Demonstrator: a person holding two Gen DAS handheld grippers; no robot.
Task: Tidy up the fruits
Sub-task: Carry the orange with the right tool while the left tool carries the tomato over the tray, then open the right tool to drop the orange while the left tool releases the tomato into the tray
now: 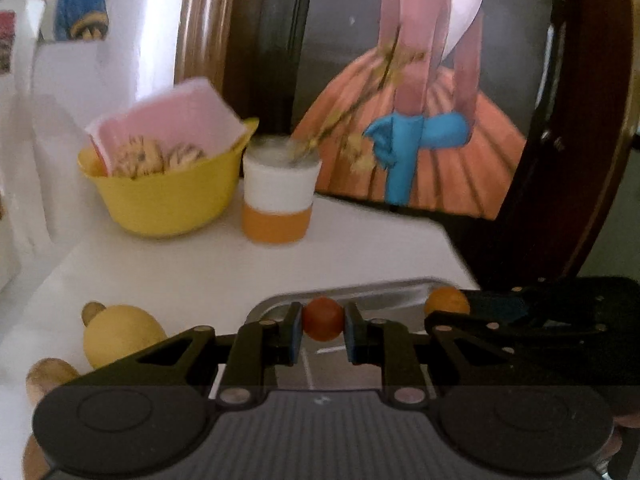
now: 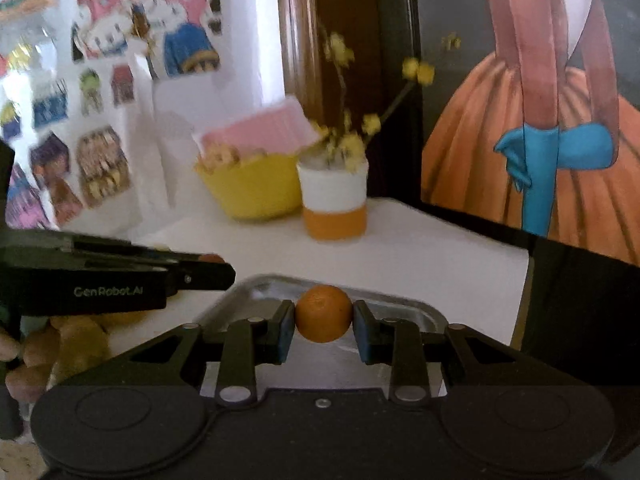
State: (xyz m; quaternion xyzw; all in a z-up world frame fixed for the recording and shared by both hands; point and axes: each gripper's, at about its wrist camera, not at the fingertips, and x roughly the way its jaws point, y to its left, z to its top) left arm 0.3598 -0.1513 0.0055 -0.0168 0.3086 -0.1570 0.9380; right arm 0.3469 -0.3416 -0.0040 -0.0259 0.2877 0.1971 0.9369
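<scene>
Above a metal tray (image 2: 420, 312), the left gripper (image 1: 323, 326) pinches a red-orange fruit (image 1: 323, 319), the right gripper (image 2: 323, 326) an orange (image 2: 323, 319); either round fruit could slip and roll.

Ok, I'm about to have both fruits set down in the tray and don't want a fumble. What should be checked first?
1. Left gripper holds the red-orange fruit between its fingers: ok.
2. Right gripper holds the orange fruit between its fingers: ok.
3. Metal tray lies ahead of both grippers: ok.
4. Tray floor free of other fruit: cannot tell, the grippers hide most of it.
5. The two grippers are apart, not touching: ok, though close.
6. Vase and yellow basket stand well behind the tray: ok.
</scene>
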